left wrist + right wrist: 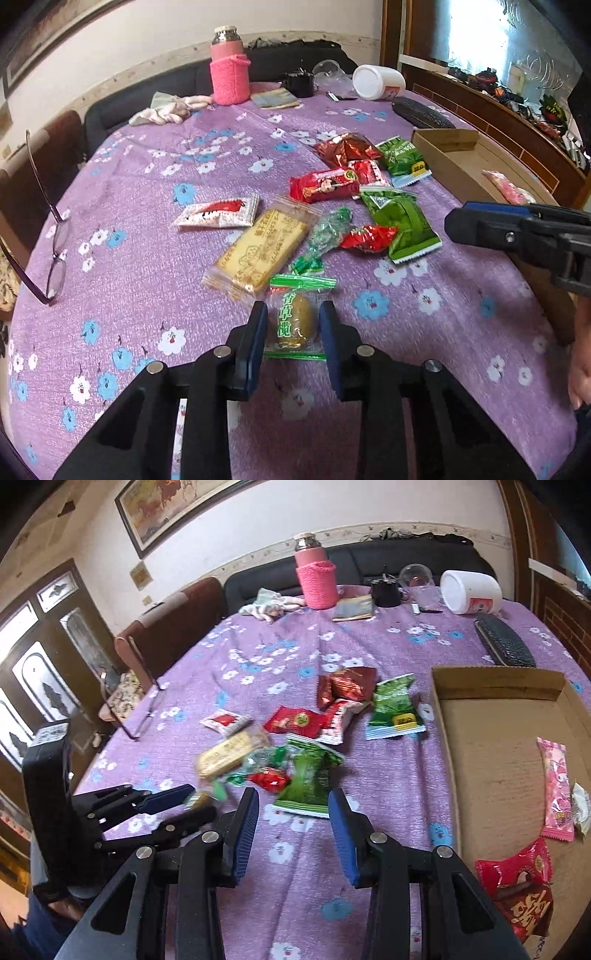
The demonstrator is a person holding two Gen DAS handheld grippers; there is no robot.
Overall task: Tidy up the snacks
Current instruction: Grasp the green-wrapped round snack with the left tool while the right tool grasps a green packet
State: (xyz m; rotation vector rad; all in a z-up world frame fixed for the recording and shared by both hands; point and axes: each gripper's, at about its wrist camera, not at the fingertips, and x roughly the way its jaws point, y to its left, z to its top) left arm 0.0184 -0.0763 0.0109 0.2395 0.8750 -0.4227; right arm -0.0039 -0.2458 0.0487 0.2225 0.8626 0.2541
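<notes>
An olive candy packet (294, 325) with green stripes lies on the purple flowered cloth (147, 258), and my left gripper (293, 314) is shut on it, the pads against the wrapper's sides. The left gripper (203, 800) also shows blurred in the right wrist view. My right gripper (293, 794) is open and holds nothing; a green packet (308, 779) lies just past its tips. From the left wrist view the right gripper (458, 221) hovers by the cardboard box (443, 155). Several red, green and yellow snack packets (262, 247) are scattered mid-table. The box (498, 738) holds a pink packet (557, 786) and a red one (517, 882).
Glasses (55, 240) lie near the left edge. At the far end of the table stand a pink flask (229, 70), a tipped white jar (376, 81), a black case (421, 110) and a rag (166, 110). A hand (580, 369) shows at the right.
</notes>
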